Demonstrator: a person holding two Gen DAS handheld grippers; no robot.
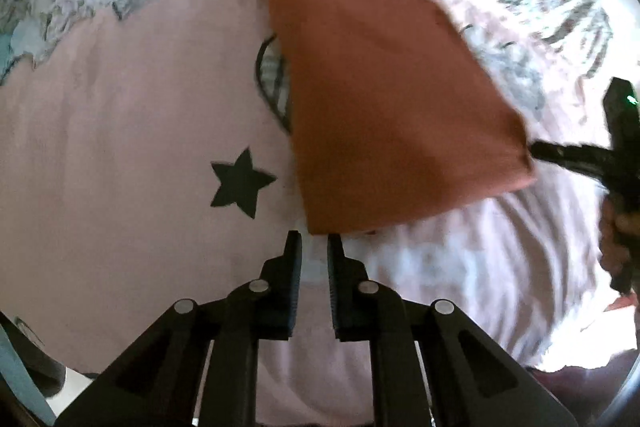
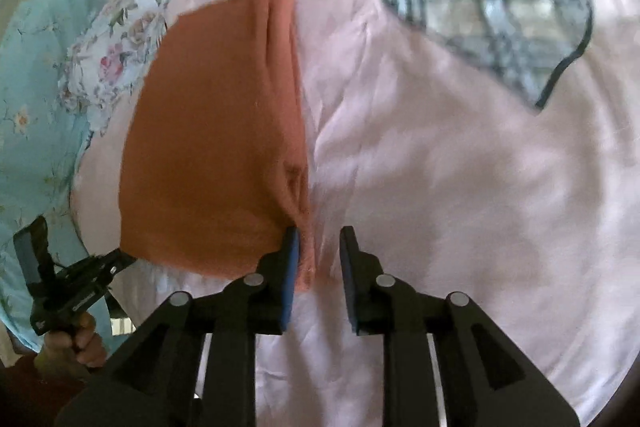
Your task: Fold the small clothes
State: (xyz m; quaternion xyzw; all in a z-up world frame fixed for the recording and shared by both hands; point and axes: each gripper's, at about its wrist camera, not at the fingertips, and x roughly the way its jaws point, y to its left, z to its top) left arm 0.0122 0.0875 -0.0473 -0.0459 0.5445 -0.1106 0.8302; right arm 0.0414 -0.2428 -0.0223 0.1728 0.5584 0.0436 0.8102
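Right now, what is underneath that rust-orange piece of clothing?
Under the rust-orange garment lies a pale pink sheet with a plaid heart patch and a black star. In the left wrist view the garment covers part of the heart; anything else beneath is hidden.

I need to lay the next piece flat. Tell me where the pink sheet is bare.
On the pink sheet, the widest bare patch runs from the orange garment to the plaid heart, ahead of the right gripper. A second lies around the black star. It is crowded at the garment, between the two grippers.
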